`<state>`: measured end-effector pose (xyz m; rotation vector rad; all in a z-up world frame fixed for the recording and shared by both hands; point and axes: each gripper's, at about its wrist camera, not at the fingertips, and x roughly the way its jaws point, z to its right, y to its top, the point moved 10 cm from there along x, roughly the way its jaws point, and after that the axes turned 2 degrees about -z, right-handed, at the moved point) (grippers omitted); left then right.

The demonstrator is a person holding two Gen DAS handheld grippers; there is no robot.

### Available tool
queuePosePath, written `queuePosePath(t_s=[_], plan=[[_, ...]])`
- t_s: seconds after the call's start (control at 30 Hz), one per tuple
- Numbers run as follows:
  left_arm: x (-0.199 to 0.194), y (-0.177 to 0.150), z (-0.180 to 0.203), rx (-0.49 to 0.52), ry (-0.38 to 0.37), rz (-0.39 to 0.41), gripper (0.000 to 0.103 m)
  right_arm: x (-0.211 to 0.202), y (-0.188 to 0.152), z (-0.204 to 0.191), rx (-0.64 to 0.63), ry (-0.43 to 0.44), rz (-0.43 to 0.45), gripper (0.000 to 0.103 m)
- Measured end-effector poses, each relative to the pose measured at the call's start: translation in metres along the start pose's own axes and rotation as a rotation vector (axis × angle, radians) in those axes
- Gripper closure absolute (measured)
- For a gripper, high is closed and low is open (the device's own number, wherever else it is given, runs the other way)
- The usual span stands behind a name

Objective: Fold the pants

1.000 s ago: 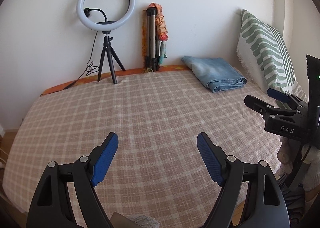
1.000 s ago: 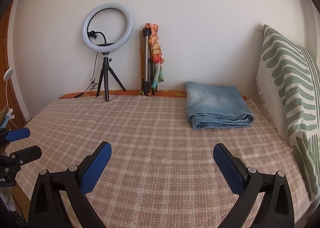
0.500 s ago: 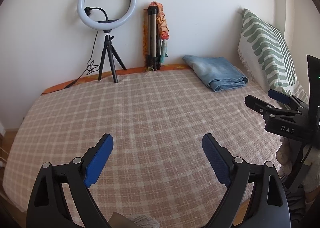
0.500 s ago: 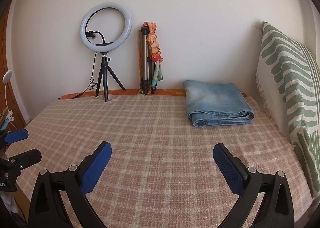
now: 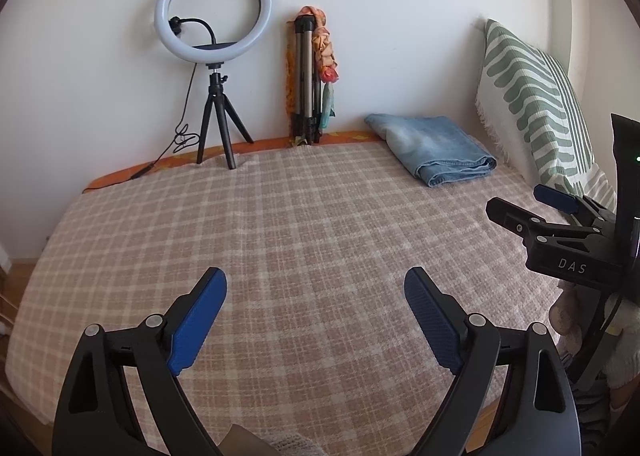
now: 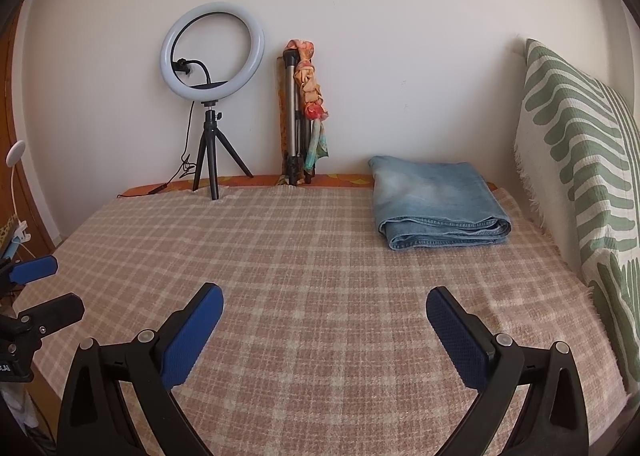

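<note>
Folded light-blue denim pants (image 5: pixel 434 147) lie at the far right of the bed, near the wall and the pillow; they also show in the right wrist view (image 6: pixel 438 201). My left gripper (image 5: pixel 316 316) is open and empty, low over the near part of the checked bedspread (image 5: pixel 304 223). My right gripper (image 6: pixel 324 330) is open and empty, also over the near part of the bed, far from the pants. The right gripper shows at the right edge of the left wrist view (image 5: pixel 532 203). The left gripper shows at the left edge of the right wrist view (image 6: pixel 40 288).
A ring light on a small tripod (image 5: pixel 214 67) stands at the back left by the wall. A folded tripod with an orange scarf (image 5: pixel 310 75) leans on the wall at the back centre. A green-patterned pillow (image 5: pixel 536 103) stands along the right side.
Both grippers have drawn back slightly from the bed. The left jaws have opened a little wider. The pants have not moved.
</note>
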<state>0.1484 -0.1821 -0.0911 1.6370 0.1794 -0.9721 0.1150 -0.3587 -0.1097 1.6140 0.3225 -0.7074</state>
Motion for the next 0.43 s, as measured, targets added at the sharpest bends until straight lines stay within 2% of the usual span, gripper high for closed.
queuePosePath(t_s=[0.13,0.43], plan=[[-0.0007,0.0009,0.0009,0.010,0.006,0.018,0.012,0.0023,-0.0017,-0.0005,0.000,0.005,-0.010,0.000],[0.0023,-0.0014,0.0024,0.005,-0.004,0.001,0.012,0.0055,-0.0030,-0.0002,0.013,0.014,-0.020,0.000]])
